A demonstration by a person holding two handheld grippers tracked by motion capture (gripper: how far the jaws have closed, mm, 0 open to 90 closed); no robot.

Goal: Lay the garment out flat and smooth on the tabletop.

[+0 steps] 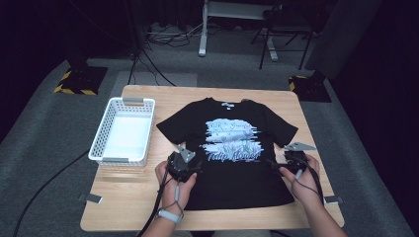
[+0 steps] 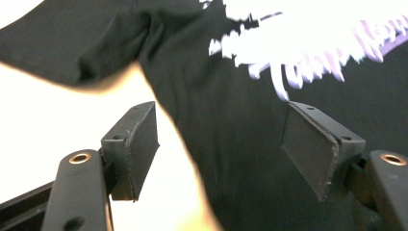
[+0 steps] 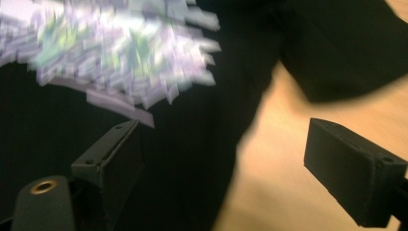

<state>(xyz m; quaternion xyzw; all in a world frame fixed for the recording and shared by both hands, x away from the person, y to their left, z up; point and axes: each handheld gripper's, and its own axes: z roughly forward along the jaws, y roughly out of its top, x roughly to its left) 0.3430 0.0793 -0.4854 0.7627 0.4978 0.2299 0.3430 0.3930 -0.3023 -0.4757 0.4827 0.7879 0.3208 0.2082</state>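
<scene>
A white basket [image 1: 123,132] sits on the table's [image 1: 148,197] left side. Beyond the far edge stands a chair [image 1: 281,29].

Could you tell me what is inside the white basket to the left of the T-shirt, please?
The white basket looks empty: its pale floor shows bare in the high view. The strip just behind its near wall is hidden from the camera.

From my remote seat I see a light wooden table [image 1: 148,207] on grey carpet [image 1: 44,143], the room around it very dark. At the far side stand a white frame leg [image 1: 203,29] and a dark chair [image 1: 284,34]. Black cables [image 1: 143,59] trail over the floor (yellow-black striped bases [image 1: 76,81] sit far left and far right).
</scene>
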